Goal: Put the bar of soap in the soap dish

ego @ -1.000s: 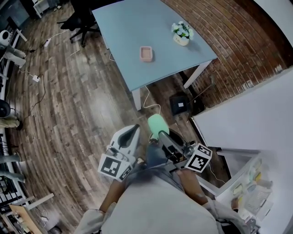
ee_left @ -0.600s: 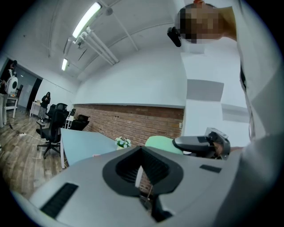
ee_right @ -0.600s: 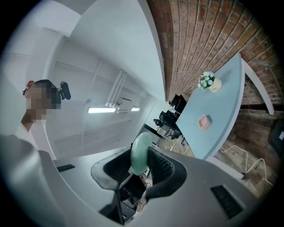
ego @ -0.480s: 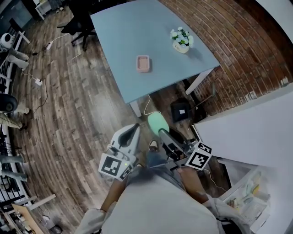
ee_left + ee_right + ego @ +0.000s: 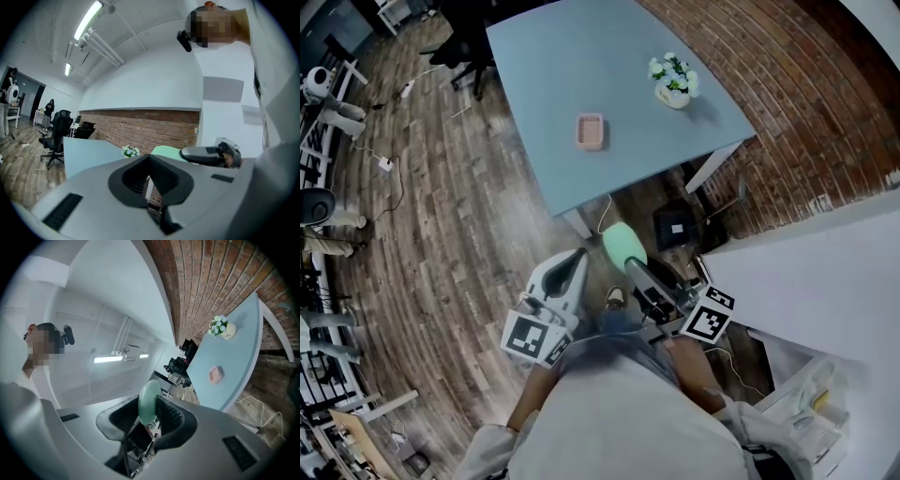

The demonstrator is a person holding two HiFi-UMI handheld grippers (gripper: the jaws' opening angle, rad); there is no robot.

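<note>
A pale green bar of soap (image 5: 622,246) is pinched on edge between the pads of my right gripper (image 5: 630,264), held at waist height over the wooden floor. It fills the jaws in the right gripper view (image 5: 149,401), so my right gripper (image 5: 150,412) is shut on it. The pink soap dish (image 5: 590,131) lies empty on the light blue table (image 5: 544,66) ahead, well apart from both grippers; the dish (image 5: 215,374) also shows far off in the right gripper view. My left gripper (image 5: 575,264) hovers beside the right with its jaws together, nothing between them (image 5: 149,177).
A small pot of white flowers (image 5: 673,81) stands on the table's right side. A black box (image 5: 675,228) and cables lie on the floor by the table leg. A white counter (image 5: 825,272) runs on the right, a brick wall behind. Office chairs (image 5: 464,42) stand at the table's far end.
Both grippers have been carried a little toward the table, and the dish now sits slightly nearer in the head view. The soap stays gripped; the left jaws are unchanged.
</note>
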